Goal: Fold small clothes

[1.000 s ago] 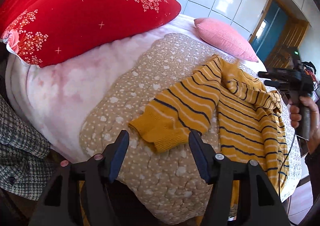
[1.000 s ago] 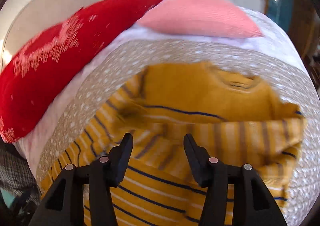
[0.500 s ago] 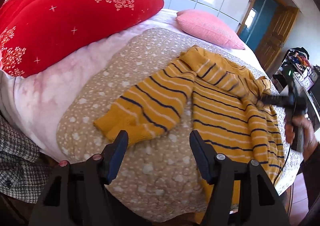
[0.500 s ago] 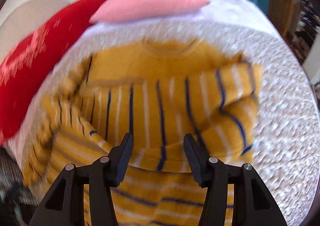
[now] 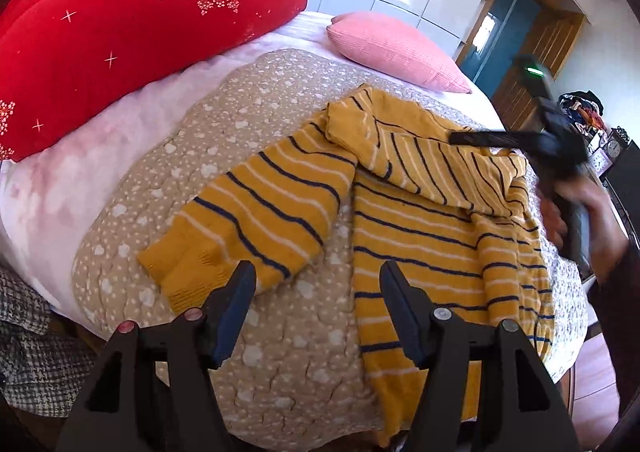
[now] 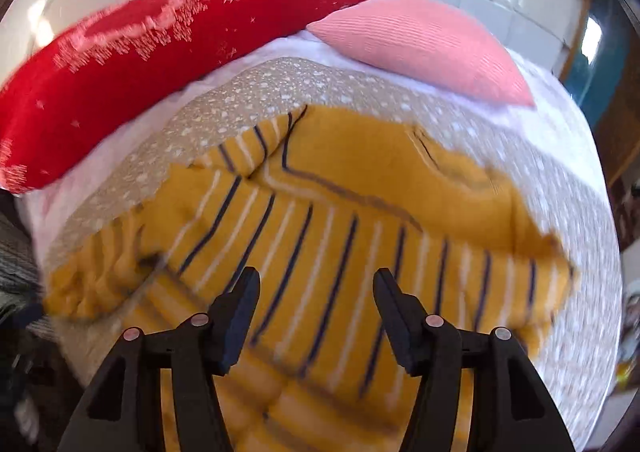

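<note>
A small mustard-yellow sweater [image 5: 424, 220] with navy and white stripes lies on a beige dotted quilt [image 5: 224, 140]. One sleeve [image 5: 256, 220] stretches out to the left; the other sleeve is folded across the chest. My left gripper [image 5: 316, 284] is open and empty, hovering near the outstretched sleeve's cuff. My right gripper [image 6: 316, 292] is open and empty above the sweater's [image 6: 344, 236] folded sleeve. It also shows in the left wrist view [image 5: 520, 140], held in a hand over the sweater's right shoulder.
A large red flowered pillow [image 5: 120, 36] and a pink pillow [image 5: 396, 48] lie at the head of the bed. A checked cloth [image 5: 24, 356] hangs at the bed's left edge. A wooden door [image 5: 536, 52] and cluttered shelf [image 5: 600, 140] stand to the right.
The right gripper has swung over the sweater and sits above the folded sleeve near the shoulder. The left gripper has shifted slightly; the outstretched sleeve lies as before.
</note>
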`<state>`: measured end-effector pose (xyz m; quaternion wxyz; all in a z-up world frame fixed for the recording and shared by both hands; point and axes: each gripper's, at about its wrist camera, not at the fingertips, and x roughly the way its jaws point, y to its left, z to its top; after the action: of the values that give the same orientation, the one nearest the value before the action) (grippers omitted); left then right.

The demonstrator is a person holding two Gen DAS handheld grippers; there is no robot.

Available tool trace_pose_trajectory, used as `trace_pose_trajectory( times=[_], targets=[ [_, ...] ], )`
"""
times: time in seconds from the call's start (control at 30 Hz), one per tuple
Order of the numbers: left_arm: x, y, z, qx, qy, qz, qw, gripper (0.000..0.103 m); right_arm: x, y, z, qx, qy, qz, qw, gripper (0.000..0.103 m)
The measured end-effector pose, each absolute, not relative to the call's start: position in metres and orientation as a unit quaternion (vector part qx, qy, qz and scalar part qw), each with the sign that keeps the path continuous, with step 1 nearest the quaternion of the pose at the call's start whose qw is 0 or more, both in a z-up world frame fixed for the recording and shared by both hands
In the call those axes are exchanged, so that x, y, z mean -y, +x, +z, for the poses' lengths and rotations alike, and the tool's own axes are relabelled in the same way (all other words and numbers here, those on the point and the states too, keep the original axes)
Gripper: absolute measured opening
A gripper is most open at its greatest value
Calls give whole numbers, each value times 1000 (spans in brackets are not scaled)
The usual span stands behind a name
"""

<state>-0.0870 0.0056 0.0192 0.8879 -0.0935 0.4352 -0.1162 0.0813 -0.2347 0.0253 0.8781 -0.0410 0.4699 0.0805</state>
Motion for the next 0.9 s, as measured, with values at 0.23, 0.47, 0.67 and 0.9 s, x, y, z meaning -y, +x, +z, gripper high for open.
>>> trace_pose_trajectory(
  times=[0.23,0.47,0.67,0.9],
  targets=[
    [-28,-82,11,-437,-125,-111,884,64,199,148,-8,-504,-46,116,855,64],
    [-32,-76,0,-451,-144,-120,873,64,148,158,-20,-501,-75,168,846,64],
    [-40,-74,1,-447,-147,-117,875,64,148,151,-13,-510,-35,186,839,5],
    [-33,-74,2,-450,-138,-119,874,64,163,174,2,-471,-62,54,878,8]
  ],
)
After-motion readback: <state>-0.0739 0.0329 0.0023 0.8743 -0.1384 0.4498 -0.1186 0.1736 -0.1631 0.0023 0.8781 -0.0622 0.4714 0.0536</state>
